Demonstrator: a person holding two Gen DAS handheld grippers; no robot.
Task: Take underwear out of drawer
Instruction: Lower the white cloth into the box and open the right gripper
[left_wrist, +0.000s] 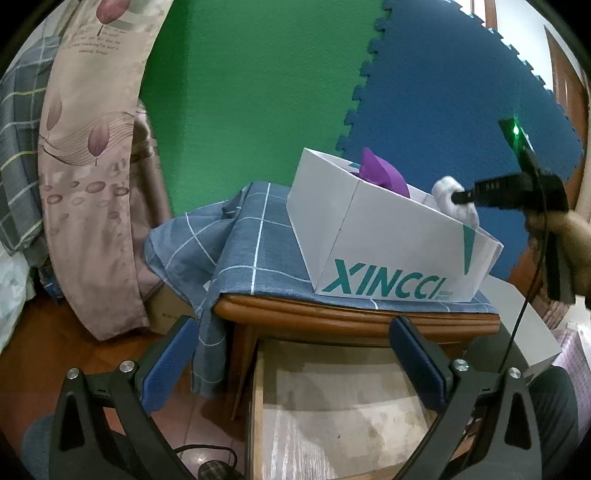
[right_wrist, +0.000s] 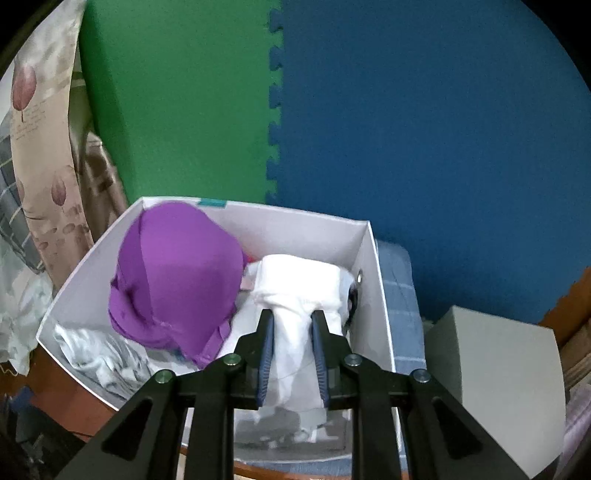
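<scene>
My right gripper (right_wrist: 292, 317) is shut on white underwear (right_wrist: 295, 291) and holds it over the open white XINCCI box (right_wrist: 365, 251). In the left wrist view the right gripper (left_wrist: 460, 197) holds the white underwear (left_wrist: 448, 195) just above the box (left_wrist: 388, 243). A purple bra (right_wrist: 177, 280) lies in the box's left half; it also shows in the left wrist view (left_wrist: 380, 173). My left gripper (left_wrist: 291, 332) is open and empty above the pulled-out wooden drawer (left_wrist: 343, 413), whose visible bottom is bare.
The box stands on a wooden nightstand (left_wrist: 332, 317) covered by a blue checked cloth (left_wrist: 251, 240). Grey-white cloth (right_wrist: 99, 354) lies in the box's near left corner. A grey box (right_wrist: 495, 373) stands to the right. A floral curtain (left_wrist: 85, 166) hangs at left.
</scene>
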